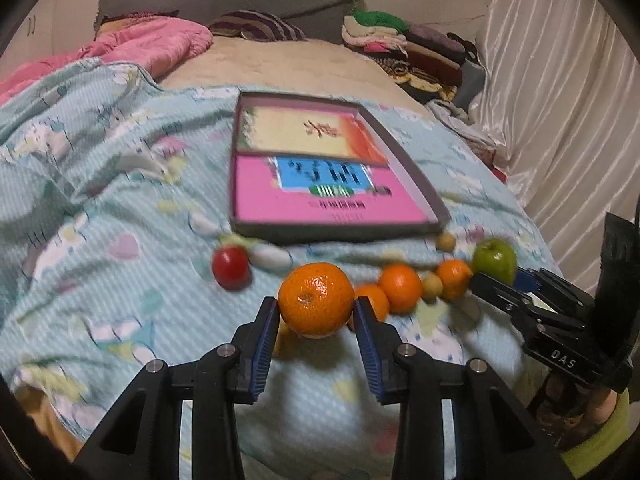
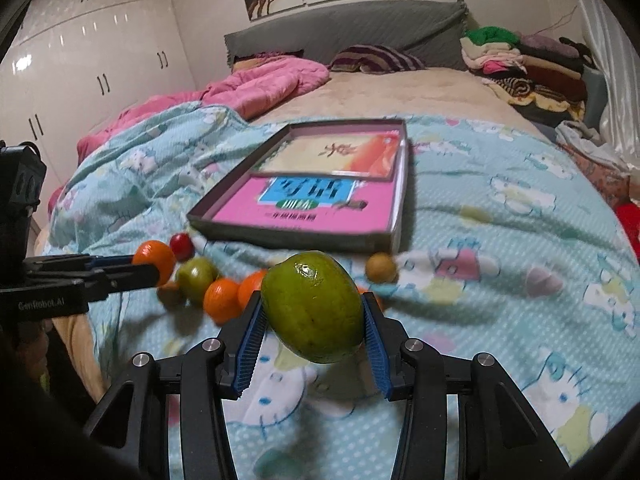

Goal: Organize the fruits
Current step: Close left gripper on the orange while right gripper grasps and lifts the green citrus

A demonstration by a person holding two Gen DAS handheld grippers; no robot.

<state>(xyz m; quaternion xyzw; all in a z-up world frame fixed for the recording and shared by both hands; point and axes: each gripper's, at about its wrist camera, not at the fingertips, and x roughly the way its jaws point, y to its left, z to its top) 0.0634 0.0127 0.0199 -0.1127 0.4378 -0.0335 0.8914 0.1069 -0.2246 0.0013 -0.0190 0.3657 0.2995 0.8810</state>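
Observation:
My left gripper (image 1: pixel 316 312) is shut on an orange (image 1: pixel 315 299) and holds it just above the blue blanket. My right gripper (image 2: pixel 314 316) is shut on a green fruit (image 2: pixel 314 306); in the left wrist view that fruit (image 1: pixel 495 261) shows at the right gripper's tip. Loose fruit lies in a row on the blanket: oranges (image 1: pixel 400 288), a small red fruit (image 1: pixel 230 267), small tan fruits (image 1: pixel 445 241). In the right wrist view I see a second green fruit (image 2: pixel 197 275), oranges (image 2: pixel 222 302) and a tan fruit (image 2: pixel 381 267). A shallow box (image 1: pixel 416 172) with pink and yellow lining lies beyond the fruit.
The bed carries a rumpled pink quilt (image 1: pixel 152 40) at the far left and a stack of folded clothes (image 1: pixel 404 40) at the far right. White curtains (image 1: pixel 568 100) hang to the right. White wardrobes (image 2: pixel 80 60) stand to the left.

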